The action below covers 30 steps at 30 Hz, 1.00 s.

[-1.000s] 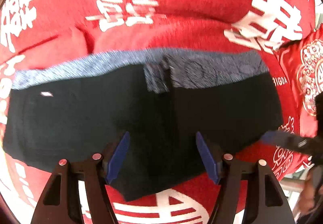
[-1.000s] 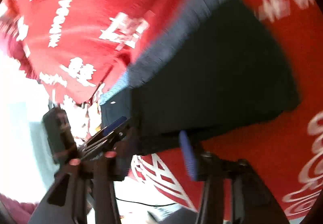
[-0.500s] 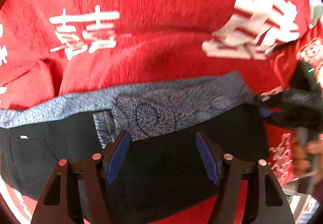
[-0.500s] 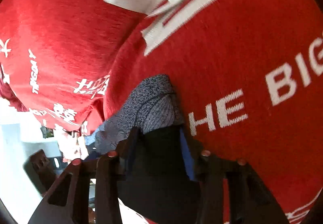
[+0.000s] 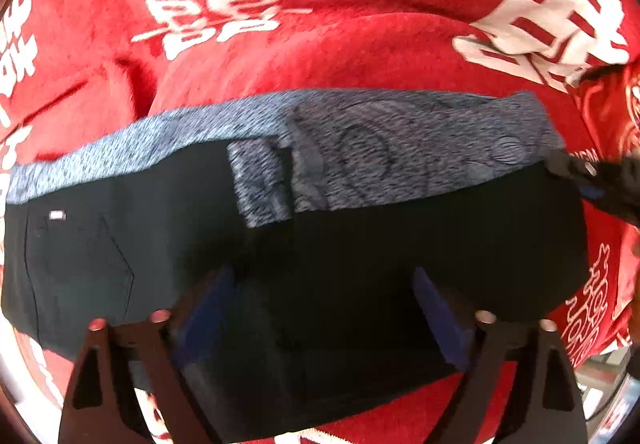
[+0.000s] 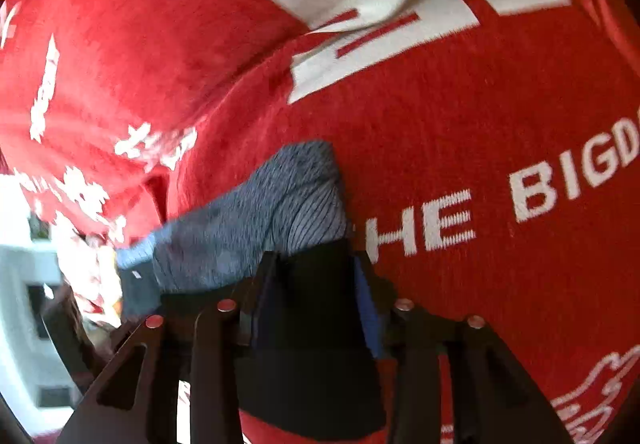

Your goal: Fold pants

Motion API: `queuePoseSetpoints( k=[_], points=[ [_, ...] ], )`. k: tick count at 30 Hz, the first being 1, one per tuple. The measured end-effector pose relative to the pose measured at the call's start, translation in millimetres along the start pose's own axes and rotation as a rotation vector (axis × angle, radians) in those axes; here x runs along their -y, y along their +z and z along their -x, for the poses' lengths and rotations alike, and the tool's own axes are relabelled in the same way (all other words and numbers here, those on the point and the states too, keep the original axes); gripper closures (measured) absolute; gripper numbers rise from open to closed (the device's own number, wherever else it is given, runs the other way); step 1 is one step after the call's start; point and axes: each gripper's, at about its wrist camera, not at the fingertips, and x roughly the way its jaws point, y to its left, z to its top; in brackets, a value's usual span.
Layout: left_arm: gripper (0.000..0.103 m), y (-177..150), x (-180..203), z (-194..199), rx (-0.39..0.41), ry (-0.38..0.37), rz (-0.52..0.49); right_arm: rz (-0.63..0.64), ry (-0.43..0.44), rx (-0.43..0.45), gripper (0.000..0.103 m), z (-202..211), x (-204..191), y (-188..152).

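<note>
The pants [image 5: 360, 252] lie folded on the red blanket [image 5: 360, 44], grey waistband away from the camera; the left gripper [image 5: 320, 308] hangs above them, jaws spreading, pinching nothing; the right gripper [image 6: 308, 296] pinches their end, jaws easing apart; a snagged pad could drag the fold askew.

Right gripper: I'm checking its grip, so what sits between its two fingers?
The right wrist view shows a bunched fold of the black pants filling the right gripper; its jaws are opening slightly.
</note>
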Motion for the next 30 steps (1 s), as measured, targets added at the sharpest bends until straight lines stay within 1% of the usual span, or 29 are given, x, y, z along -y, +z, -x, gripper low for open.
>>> queuePoseSetpoints(
  k=[2, 3, 4, 6, 7, 9, 15, 22, 26, 30],
  points=[
    [0.006, -2.3, -3.9, -1.0, -0.011, -0.006, 0.036, 0.069, -0.063, 0.002, 0.055, 6.9, -11.2, -9.2],
    [0.001, -2.8, -3.8, -1.1, -0.013, 0.001, 0.041, 0.102, -0.080, 0.007, 0.050, 12.8, -16.4, -15.4],
    [0.001, -2.8, -2.1, -1.9, -0.015, 0.021, 0.041, 0.131, -0.092, 0.013, 0.046, 18.9, -21.8, -22.9],
    [0.001, -3.3, 1.6, -3.0, -0.017, 0.044, 0.031, 0.151, -0.097, 0.020, 0.034, 28.7, -24.7, -32.0],
    [0.001, -3.9, 2.5, -3.6, -0.018, 0.051, 0.030, 0.158, -0.095, 0.020, 0.032, 32.5, -27.4, -38.6],
    [0.001, -3.5, 2.4, -4.9, -0.024, 0.053, 0.040, 0.165, -0.105, 0.018, 0.023, 32.2, -33.1, -51.1],
    [0.001, -5.4, 3.1, -5.1, -0.017, 0.064, 0.059, 0.154, -0.098, -0.010, 0.022, 36.9, -27.1, -69.9],
    [0.000, -9.4, 3.5, -6.0, 0.010, 0.066, 0.102, 0.159, -0.086, -0.058, 0.022, 36.2, -23.1, -80.7],
    [0.000, -12.5, 0.1, -5.9, 0.024, 0.041, 0.124, 0.184, -0.104, -0.082, 0.022, 34.2, -24.5, -88.1],
    [0.000, -12.9, -2.1, -2.1, 0.014, 0.015, 0.111, 0.171, -0.128, -0.083, 0.022, 34.0, -27.9, -97.2]
  ],
)
